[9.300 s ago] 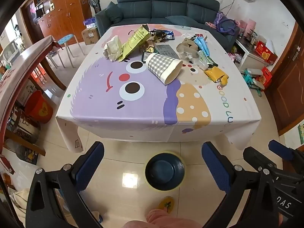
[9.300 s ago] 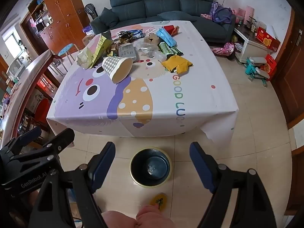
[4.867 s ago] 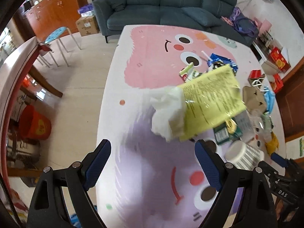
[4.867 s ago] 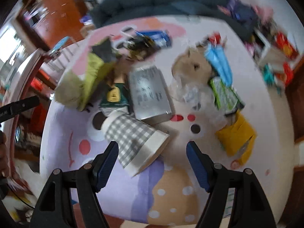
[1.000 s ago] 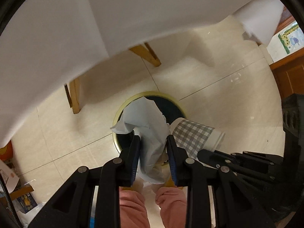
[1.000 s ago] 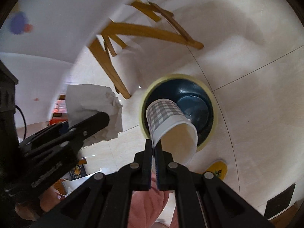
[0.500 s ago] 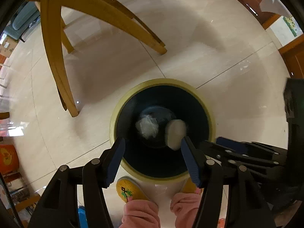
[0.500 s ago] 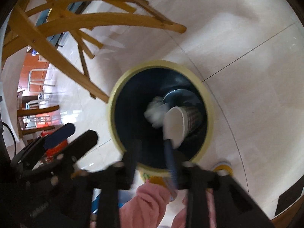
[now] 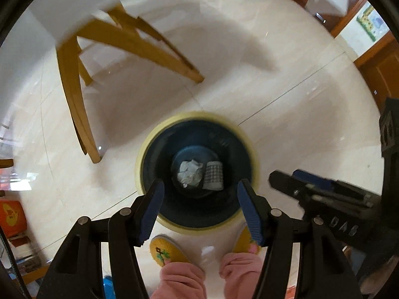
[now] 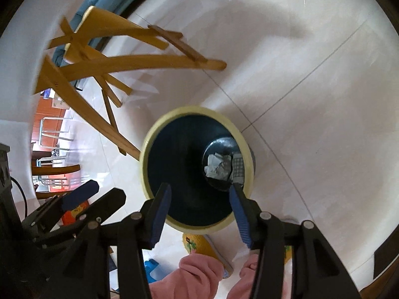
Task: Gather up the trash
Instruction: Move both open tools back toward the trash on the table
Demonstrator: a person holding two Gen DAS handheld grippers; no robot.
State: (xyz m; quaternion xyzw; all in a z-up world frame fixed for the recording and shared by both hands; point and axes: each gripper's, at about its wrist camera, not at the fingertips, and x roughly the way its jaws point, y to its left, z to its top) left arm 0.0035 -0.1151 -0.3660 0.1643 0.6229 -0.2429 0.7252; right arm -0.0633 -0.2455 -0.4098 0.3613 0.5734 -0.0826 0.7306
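Dark blue inside and rimmed in pale yellow, the round trash bin (image 9: 154,147) stands on the glossy cream tile floor (image 9: 286,134) right in front of the person's feet. Down at its bottom lie two pieces of rubbish side by side and touching: a crumpled white tissue (image 9: 189,173) on the left and a grey checked paper cup (image 9: 213,179) tipped on its side on the right; from the right wrist view the tissue (image 10: 217,165) shows clearly while the cup (image 10: 238,168) is partly cut off by the bin's rim (image 10: 149,134). The left gripper (image 9: 200,198) hangs above the bin with its blue-padded jaws spread wide and nothing between them. The right gripper (image 10: 200,199) hovers over the same opening, likewise parted and empty-handed. Each tool shows at the edge of the other's view. Yellow slippers (image 9: 165,249) and pink trouser cuffs (image 9: 184,279) sit just below the bin. The wooden table legs (image 9: 74,104) splay out to the upper left, with a white tablecloth edge (image 9: 62,7) hanging above them.
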